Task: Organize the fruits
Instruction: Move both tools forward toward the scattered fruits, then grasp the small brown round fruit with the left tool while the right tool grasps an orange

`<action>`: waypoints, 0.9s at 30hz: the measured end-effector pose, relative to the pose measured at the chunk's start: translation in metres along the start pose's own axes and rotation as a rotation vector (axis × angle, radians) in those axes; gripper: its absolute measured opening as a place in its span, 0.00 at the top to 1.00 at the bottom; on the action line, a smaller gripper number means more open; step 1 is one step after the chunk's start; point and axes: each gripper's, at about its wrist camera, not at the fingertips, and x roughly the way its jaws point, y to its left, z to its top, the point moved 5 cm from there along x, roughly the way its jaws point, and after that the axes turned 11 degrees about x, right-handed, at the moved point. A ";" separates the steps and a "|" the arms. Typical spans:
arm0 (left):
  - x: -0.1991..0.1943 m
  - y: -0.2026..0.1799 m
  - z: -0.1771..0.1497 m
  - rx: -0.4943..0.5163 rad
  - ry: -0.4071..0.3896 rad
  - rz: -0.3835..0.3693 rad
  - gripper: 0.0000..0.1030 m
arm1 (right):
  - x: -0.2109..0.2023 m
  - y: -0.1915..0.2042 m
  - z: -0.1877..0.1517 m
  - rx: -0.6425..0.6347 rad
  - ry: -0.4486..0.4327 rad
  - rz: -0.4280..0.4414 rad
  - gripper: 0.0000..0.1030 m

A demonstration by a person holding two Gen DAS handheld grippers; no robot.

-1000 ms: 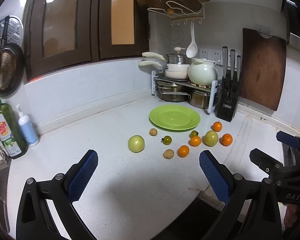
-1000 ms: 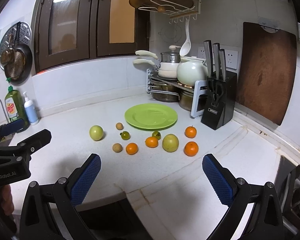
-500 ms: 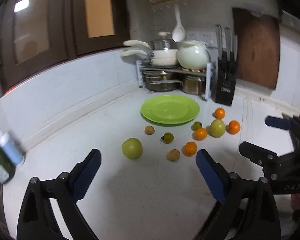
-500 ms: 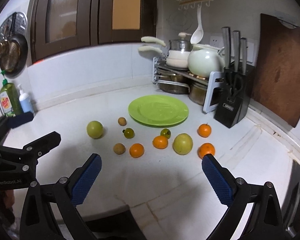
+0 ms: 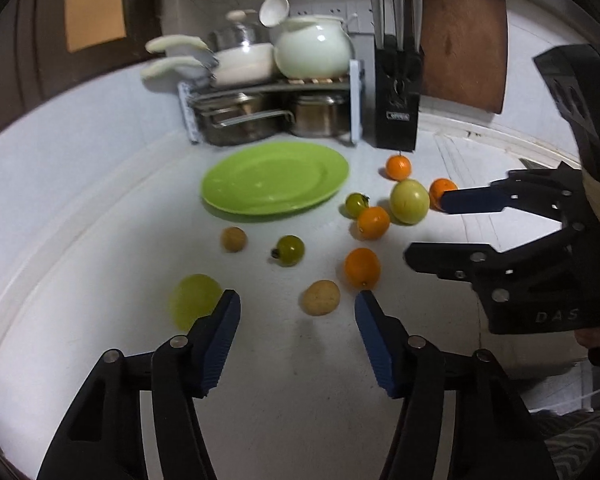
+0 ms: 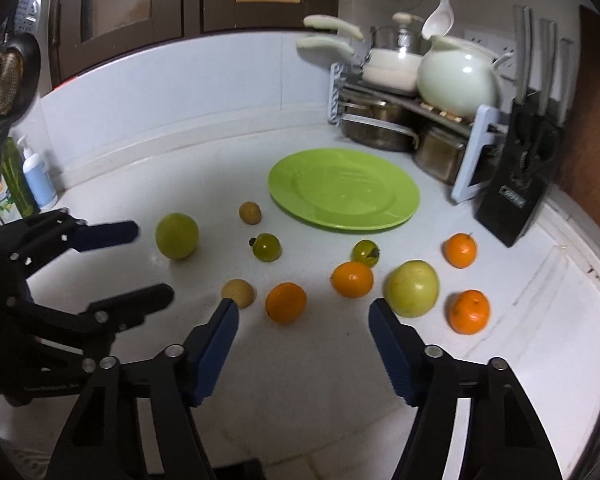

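Right wrist view: green plate (image 6: 342,192) bare, fruit on the white surface (image 6: 148,184).
Oranges (image 6: 286,302), green tomatoes (image 6: 267,247) and apples (image 6: 412,289) lie loose before the plate. Right tool (image 6: 302,322) and left tool (image 5: 296,314) are closing, nothing between their jaws.

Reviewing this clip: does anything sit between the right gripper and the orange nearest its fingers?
Nothing visible does. The right gripper, jaws closing and empty, faces the nearest orange over bare counter. A small brown fruit lies just left of it, and another orange lies to its right.
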 end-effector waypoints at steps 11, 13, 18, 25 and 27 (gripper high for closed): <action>0.038 0.000 -0.007 -0.056 0.049 -0.085 0.56 | 0.051 -0.002 -0.001 -0.010 0.114 0.133 0.54; 0.040 0.000 -0.006 -0.052 0.052 -0.094 0.57 | 0.054 -0.002 -0.001 -0.005 0.122 0.145 0.55; 0.048 -0.001 -0.007 -0.054 0.071 -0.114 0.59 | 0.065 -0.004 0.000 0.009 0.145 0.170 0.57; 0.058 0.000 -0.009 -0.079 0.098 -0.141 0.62 | 0.076 -0.009 0.001 0.036 0.181 0.200 0.60; 0.060 -0.001 -0.009 -0.086 0.104 -0.148 0.63 | 0.078 -0.011 0.001 0.050 0.192 0.216 0.60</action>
